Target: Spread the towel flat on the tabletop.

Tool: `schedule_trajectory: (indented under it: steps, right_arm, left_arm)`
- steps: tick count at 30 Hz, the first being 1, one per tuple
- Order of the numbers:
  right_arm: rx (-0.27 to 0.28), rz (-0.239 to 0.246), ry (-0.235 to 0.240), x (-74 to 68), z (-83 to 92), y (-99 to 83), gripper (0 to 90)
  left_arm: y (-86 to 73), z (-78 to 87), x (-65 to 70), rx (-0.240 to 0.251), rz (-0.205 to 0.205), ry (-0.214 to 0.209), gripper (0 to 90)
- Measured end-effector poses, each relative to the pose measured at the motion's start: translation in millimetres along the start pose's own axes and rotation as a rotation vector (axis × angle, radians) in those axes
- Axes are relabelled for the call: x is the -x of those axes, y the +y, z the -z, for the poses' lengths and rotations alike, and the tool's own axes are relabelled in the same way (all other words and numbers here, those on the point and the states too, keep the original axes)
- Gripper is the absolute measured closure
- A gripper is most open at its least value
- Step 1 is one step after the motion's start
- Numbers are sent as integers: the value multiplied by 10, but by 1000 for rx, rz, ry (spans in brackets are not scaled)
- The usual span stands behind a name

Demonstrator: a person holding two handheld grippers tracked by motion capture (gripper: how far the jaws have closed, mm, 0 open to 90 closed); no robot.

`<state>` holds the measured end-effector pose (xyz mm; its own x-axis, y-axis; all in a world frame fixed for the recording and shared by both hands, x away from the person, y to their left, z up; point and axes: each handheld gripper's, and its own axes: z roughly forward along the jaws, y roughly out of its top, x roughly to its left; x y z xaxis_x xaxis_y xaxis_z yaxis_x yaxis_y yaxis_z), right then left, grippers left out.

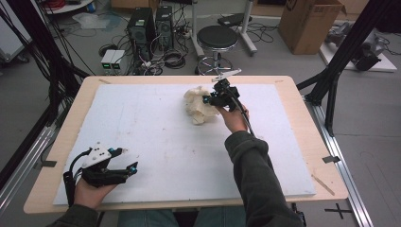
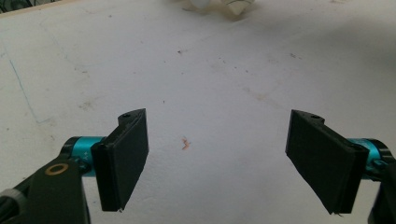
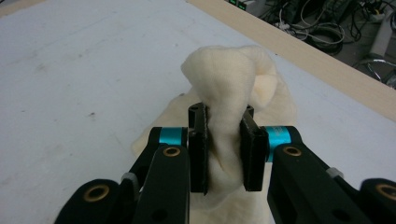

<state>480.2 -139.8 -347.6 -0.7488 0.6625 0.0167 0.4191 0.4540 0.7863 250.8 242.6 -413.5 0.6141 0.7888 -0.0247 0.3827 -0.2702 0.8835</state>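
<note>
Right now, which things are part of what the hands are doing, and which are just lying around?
Part of the job:
- cream cloth, bunched up and pinched
- right gripper, fingers shut on the cloth
- left gripper, fingers open, nothing between them
- white board under the work

Just lying around:
- black stool
- cardboard box
- computer towers
- floor cables

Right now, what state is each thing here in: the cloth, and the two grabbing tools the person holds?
Cream cloth: bunched up, a fold pinched and raised, the rest on the white board.
Right gripper: fingers shut on the cloth's fold.
Left gripper: fingers wide apart, nothing between them, over bare board near the table's front edge.
</note>
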Motion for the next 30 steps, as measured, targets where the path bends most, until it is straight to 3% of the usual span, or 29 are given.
schedule_trajectory:
  steps: [9, 30]
  right_arm:
    - [45, 37, 70, -215, 298, 55, 769]
    - [86, 99, 164, -721, 689, -58, 768]
  left_arm:
    - [-7, 18, 10, 4, -6, -2, 218]
    - [-16, 39, 26, 12, -9, -6, 218]
